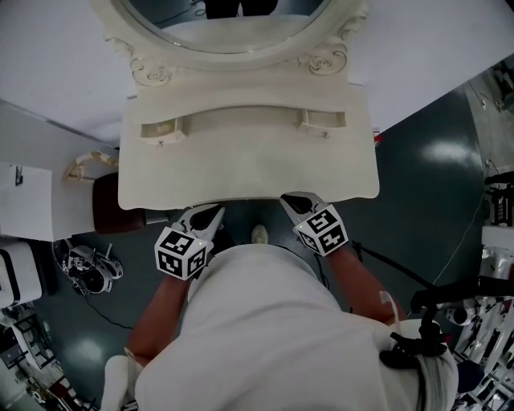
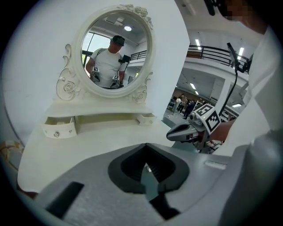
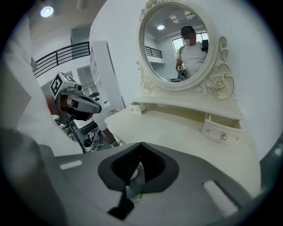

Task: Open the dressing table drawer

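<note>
Left claw [image 1: 210, 215], right claw [image 1: 295, 202]: both closed, empty. Two drawers [image 1: 161, 128] [image 1: 323, 120] pulled out, one mirror [image 1: 225, 20].

Bright, even indoor light from ceiling lamps [image 3: 46, 11]; both gripper views bulge fisheye-round with dark corners.

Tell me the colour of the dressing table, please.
Cream white all over. The dressing table shows best in the head view.

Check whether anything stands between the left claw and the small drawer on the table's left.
Nothing visible does. The left claw, shut and empty, hangs at the near edge of the tabletop, and only bare cream surface lies between it and the left drawer.
</note>
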`<state>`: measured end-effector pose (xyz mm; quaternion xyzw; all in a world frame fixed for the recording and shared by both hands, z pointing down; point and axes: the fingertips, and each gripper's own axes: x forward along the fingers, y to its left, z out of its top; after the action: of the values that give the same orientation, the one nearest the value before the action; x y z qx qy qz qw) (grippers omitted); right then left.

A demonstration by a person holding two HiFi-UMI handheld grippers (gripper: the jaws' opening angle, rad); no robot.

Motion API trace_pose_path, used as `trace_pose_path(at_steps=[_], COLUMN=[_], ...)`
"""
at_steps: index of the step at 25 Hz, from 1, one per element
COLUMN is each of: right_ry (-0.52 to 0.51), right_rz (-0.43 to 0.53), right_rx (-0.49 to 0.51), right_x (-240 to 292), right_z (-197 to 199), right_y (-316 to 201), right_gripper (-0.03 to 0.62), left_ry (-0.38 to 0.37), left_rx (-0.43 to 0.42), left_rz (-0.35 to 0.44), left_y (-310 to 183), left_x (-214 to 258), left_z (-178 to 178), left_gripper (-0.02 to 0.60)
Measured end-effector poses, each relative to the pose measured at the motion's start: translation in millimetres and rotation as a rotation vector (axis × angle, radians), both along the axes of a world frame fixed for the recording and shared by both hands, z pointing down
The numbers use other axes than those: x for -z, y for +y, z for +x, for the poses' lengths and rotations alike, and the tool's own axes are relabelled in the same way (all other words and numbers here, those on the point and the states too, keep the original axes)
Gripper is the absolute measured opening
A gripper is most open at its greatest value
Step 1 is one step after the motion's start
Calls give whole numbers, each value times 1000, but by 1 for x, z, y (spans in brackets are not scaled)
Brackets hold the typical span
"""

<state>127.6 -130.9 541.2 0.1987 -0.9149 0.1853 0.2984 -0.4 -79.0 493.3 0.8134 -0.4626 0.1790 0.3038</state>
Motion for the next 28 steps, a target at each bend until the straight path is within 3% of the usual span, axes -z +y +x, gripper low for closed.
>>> trace_pose_path(at_steps=[28], right_ry=[19], right_rz=[21], right_rx=[1], right_x=[-4], right_z=[-3], right_y=[-3], right_gripper=[0], left_ry=[-8], left_rx=[-20], left_rz=[-22], left_y=[-6], left_x=[-9], left_z=[-1], left_gripper=[3])
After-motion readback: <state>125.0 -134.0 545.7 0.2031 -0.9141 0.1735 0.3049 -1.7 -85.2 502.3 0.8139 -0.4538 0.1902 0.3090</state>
